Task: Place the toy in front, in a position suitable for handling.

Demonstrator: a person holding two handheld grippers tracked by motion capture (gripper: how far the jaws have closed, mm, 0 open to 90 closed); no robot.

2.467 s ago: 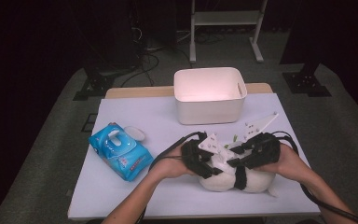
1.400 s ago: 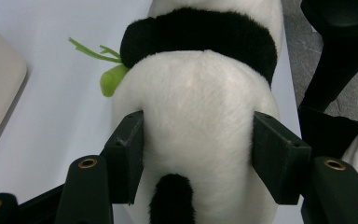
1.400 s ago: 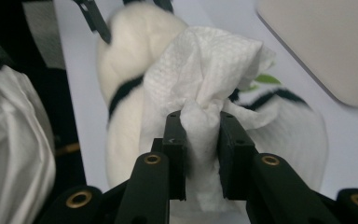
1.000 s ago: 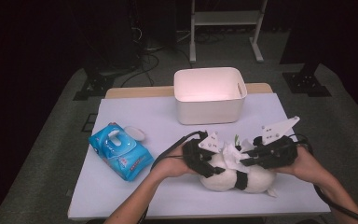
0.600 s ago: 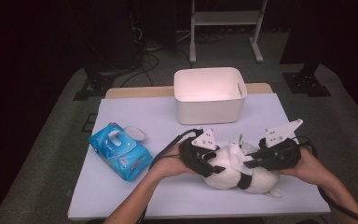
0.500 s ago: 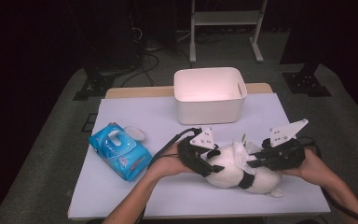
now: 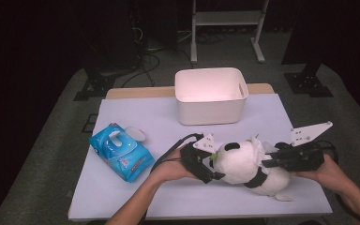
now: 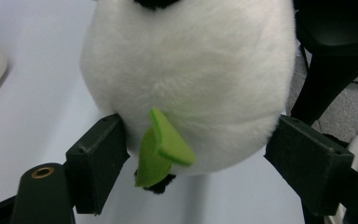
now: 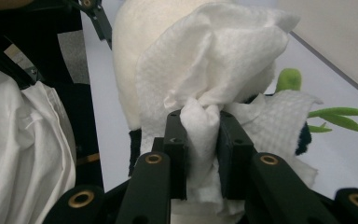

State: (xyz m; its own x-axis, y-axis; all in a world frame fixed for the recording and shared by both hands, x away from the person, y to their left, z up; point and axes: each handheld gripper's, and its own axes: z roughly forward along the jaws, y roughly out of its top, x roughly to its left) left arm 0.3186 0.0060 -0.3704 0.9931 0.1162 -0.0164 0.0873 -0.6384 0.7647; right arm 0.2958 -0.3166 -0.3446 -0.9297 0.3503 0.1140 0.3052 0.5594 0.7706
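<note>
White wipe [image 9: 214, 93] pinched in right gripper [image 9: 200, 135], pressed on panda [image 7: 243, 161] to clean it; left gripper [image 8: 205, 172] just opening, loosely straddling head on table [image 7: 136, 112] for steadying.

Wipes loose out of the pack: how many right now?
1. A white wipe is pinched in the right gripper, draped on the plush panda. More may sit inside the blue wipe pack at table left.

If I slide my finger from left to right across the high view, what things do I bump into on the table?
Blue wipes pack → small white lid → left tongs → panda plush toy → right tongs, pinching a white wipe.
</note>
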